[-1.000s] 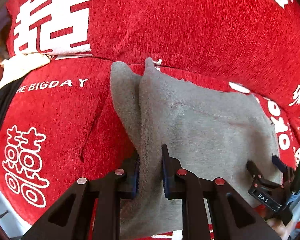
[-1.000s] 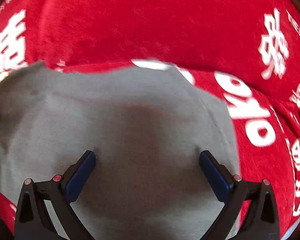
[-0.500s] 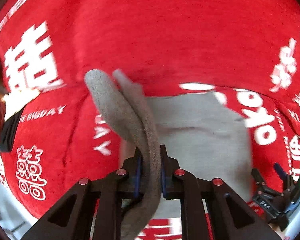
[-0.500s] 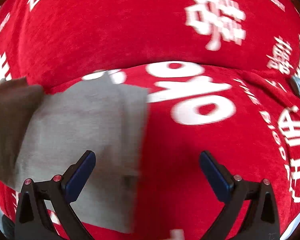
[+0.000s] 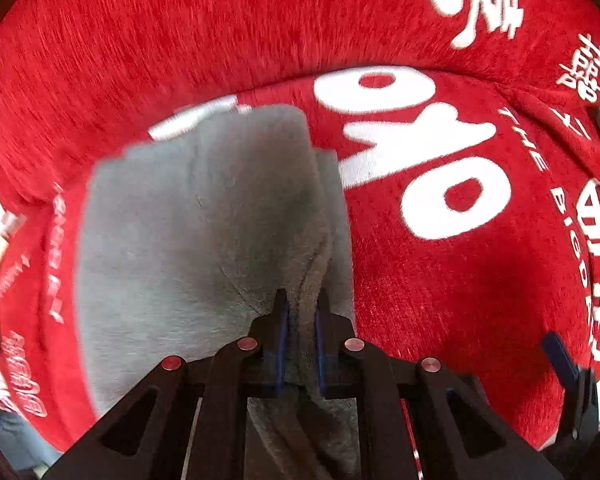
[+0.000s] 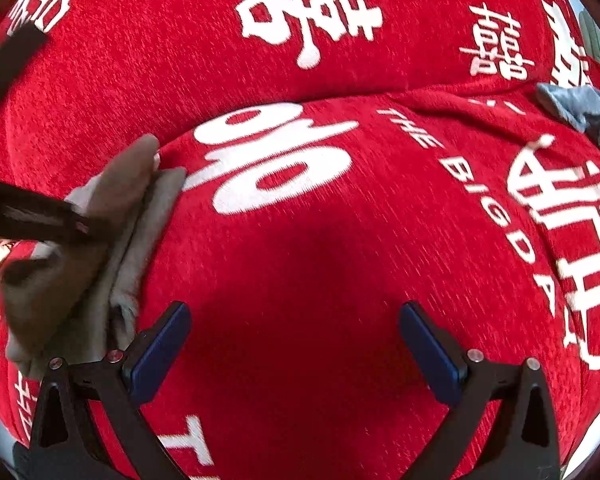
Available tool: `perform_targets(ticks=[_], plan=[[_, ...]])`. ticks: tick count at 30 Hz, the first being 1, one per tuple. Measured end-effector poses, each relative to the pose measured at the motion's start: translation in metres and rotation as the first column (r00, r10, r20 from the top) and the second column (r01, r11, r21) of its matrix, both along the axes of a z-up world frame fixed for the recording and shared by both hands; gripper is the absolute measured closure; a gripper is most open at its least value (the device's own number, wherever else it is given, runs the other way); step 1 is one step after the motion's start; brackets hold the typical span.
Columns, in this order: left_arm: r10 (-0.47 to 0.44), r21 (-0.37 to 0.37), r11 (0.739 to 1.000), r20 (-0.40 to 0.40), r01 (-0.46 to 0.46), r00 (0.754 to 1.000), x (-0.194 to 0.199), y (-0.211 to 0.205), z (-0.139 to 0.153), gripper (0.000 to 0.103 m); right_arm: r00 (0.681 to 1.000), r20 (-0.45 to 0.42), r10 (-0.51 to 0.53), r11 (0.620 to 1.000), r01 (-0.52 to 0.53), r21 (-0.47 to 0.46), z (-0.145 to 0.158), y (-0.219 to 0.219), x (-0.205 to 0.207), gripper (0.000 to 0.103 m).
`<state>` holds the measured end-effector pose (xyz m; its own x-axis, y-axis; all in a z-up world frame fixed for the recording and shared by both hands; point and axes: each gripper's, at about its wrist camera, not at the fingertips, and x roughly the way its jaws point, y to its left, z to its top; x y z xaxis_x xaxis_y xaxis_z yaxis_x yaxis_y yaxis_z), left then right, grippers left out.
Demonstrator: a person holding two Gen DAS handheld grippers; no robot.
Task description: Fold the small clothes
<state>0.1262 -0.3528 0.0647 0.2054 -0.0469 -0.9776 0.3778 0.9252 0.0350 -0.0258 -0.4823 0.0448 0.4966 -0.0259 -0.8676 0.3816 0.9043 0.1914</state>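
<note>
Left gripper [image 5: 299, 312]: clenched on a bunched fold of the grey garment [image 5: 188, 240], blue pads pressing the fabric from both sides. Cloth runs up between the fingers and hangs below them toward the camera. The rest of the garment lies spread on the red cover [image 5: 440, 280], left of the pinch point, folded over itself with a doubled edge showing along its right side. The picture is blurred toward the left edge.

Right gripper [image 6: 296, 344]: released, jaws wide apart, nothing between the blue pads. It hangs over bare red cover [image 6: 300, 260], tilted downward. The garment [image 6: 112, 216] sits at the left of this view, just beside the right gripper's left finger [image 6: 160, 344]; contact cannot be judged. The left gripper's dark finger [image 6: 40, 220] crosses in from the left edge and bites into the raised grey fold.

Cover: red plush with large white printed characters and the words "THE BIG DAY". A blue-grey cloth [image 6: 580, 108] lies at the far right, well apart from the garment.
</note>
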Motion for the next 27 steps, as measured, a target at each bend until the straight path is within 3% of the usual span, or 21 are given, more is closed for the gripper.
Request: perform_targets(ticks=[2, 3, 4, 6, 11, 15, 18, 21, 24, 27], plan=[[-0.008, -0.039, 0.999, 0.019, 0.009, 1.000, -0.002, 0.003, 0.006, 0.087, 1.000, 0.005, 0.011, 1.000, -0.011, -0.003, 0.001, 0.000, -0.003, 0.000], [-0.015, -0.058, 0.998, 0.000, 0.015, 1.000, -0.001, 0.006, 0.009, 0.071, 1.000, 0.006, 0.015, 1.000, -0.015, -0.003, 0.001, 0.001, -0.004, 0.000], [-0.023, -0.083, 0.996, -0.020, 0.022, 1.000, -0.001, 0.008, 0.014, 0.048, 1.000, 0.007, 0.017, 1.000, -0.017, -0.001, 0.003, 0.002, -0.004, 0.000], [-0.008, -0.120, 0.993, 0.022, 0.011, 1.000, -0.004, 0.022, 0.037, 0.029, 0.999, 0.023, 0.023, 1.000, -0.023, 0.009, 0.009, 0.005, -0.004, 0.000], [-0.010, -0.256, 0.966, 0.100, 0.035, 0.995, -0.017, 0.074, 0.087, 0.029, 0.994, 0.094, 0.050, 0.994, -0.059, 0.093, 0.028, 0.012, -0.001, 0.000], [0.020, -0.144, 0.990, 0.193, 0.008, 0.981, -0.030, 0.125, 0.079, 0.029, 0.983, 0.168, 0.076, 0.972, -0.111, 0.209, 0.046, 0.023, 0.002, 0.000], [-0.017, -0.127, 0.991, 0.191, 0.042, 0.981, -0.052, 0.159, 0.061, 0.029, 0.972, 0.206, 0.109, 0.940, -0.168, 0.296, 0.056, 0.035, 0.008, 0.000], [-0.075, -0.089, 0.991, 0.221, 0.097, 0.972, -0.085, 0.177, 0.039, 0.029, 0.974, 0.185, 0.129, 0.925, -0.185, 0.332, 0.056, 0.048, 0.019, 0.000], [-0.152, 0.029, 0.988, 0.259, 0.149, 0.954, -0.106, 0.178, 0.013, 0.029, 0.979, 0.132, 0.156, 0.925, -0.192, 0.328, 0.051, 0.065, 0.032, 0.000], [-0.094, 0.034, 0.996, 0.284, 0.088, 0.954, -0.092, 0.182, 0.000, 0.029, 0.972, 0.099, 0.211, 0.902, -0.233, 0.365, 0.043, 0.086, 0.049, 0.014]])
